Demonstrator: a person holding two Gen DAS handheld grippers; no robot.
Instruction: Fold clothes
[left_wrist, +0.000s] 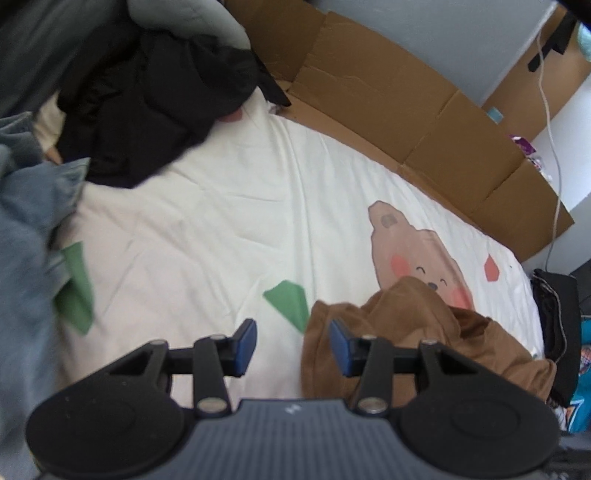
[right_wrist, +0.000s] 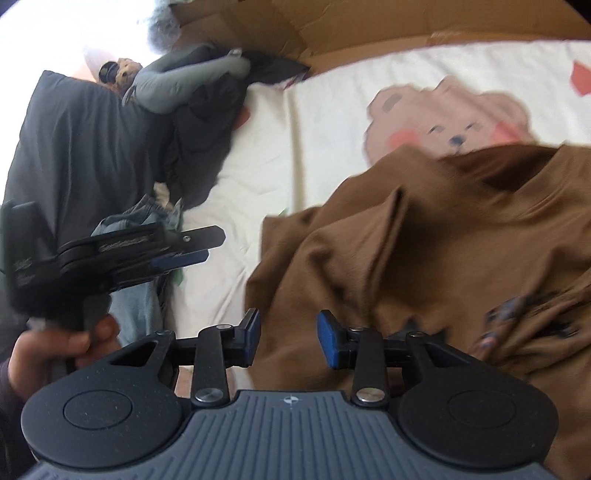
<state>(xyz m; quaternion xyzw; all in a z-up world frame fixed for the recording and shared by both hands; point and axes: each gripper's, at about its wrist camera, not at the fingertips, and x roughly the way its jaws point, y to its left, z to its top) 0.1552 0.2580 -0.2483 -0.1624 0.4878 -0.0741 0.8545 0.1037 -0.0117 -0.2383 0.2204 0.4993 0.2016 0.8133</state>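
We hover both grippers, left (left_wrist: 292, 345) and right (right_wrist: 289, 339), spread wide and empty, over the crumpled brown shirt (right_wrist: 424, 240) just ahead; soft, light, limp, best pinched at its near hem

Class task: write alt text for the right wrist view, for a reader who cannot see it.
The right tool, open and empty, hovers at the edge of a crumpled brown T-shirt on a white bedsheet printed with a cartoon bear. At left, a hand holds the left tool side-on, before a pile of dark clothes and jeans.
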